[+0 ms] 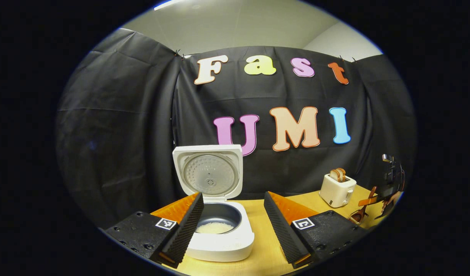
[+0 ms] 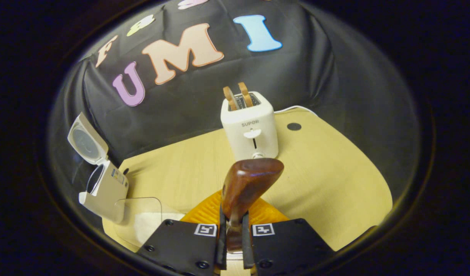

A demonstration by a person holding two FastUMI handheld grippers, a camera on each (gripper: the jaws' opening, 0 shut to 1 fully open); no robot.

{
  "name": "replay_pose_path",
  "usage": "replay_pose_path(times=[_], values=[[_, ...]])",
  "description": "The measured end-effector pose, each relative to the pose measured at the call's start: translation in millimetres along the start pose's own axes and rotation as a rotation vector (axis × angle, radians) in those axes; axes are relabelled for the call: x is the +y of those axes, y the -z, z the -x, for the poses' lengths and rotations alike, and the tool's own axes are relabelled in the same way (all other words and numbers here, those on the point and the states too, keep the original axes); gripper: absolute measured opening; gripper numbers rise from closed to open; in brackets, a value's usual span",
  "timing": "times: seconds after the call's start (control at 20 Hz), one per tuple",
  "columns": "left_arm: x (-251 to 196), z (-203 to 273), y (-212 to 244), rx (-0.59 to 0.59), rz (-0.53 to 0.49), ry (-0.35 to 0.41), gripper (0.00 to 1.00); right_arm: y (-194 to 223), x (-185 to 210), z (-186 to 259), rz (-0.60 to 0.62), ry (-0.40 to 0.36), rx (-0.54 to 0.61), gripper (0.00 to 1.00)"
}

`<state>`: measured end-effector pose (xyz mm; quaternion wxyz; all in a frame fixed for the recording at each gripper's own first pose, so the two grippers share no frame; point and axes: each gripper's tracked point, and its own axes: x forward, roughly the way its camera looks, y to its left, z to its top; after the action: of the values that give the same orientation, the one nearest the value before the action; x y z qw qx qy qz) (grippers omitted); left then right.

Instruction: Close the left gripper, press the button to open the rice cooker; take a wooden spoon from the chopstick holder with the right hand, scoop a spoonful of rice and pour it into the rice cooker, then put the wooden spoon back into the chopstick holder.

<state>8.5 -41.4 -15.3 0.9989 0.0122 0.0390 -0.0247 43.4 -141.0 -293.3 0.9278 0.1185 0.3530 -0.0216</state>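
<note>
The white rice cooker (image 1: 223, 241) stands with its lid (image 1: 210, 174) raised, and white rice (image 1: 215, 228) lies in the inner pot. My left gripper (image 1: 233, 194) is open just in front of it, one finger on each side of the pot. In the right gripper view, my right gripper (image 2: 232, 218) is shut on the handle of a dark wooden spoon (image 2: 250, 180), whose bowl points toward the toaster with no rice showing on it. Far off at the right of the left gripper view, the right gripper (image 1: 373, 199) holds the spoon (image 1: 358, 217) low over the table.
A white toaster (image 2: 250, 130) with two bread slices stands at the back of the wooden table (image 2: 334, 180). A clear container (image 2: 142, 220) holding something white sits beside the cooker (image 2: 104, 188). A small black round spot (image 2: 294, 126) marks the table behind the toaster.
</note>
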Motion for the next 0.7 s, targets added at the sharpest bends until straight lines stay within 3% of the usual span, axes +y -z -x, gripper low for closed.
replay_pose_path(times=[0.4, 0.7], values=[[10.5, -5.3, 0.9, -0.011, 0.049, 0.05, 0.94, -56.1, 58.1, 62.4, 0.015, -0.07, -0.155, 0.2], [36.9, 6.4, 4.9, -0.006, 0.058, 0.035, 0.93, -41.9, 132.4, 68.4, 0.062, -0.17, -0.153, 0.2]])
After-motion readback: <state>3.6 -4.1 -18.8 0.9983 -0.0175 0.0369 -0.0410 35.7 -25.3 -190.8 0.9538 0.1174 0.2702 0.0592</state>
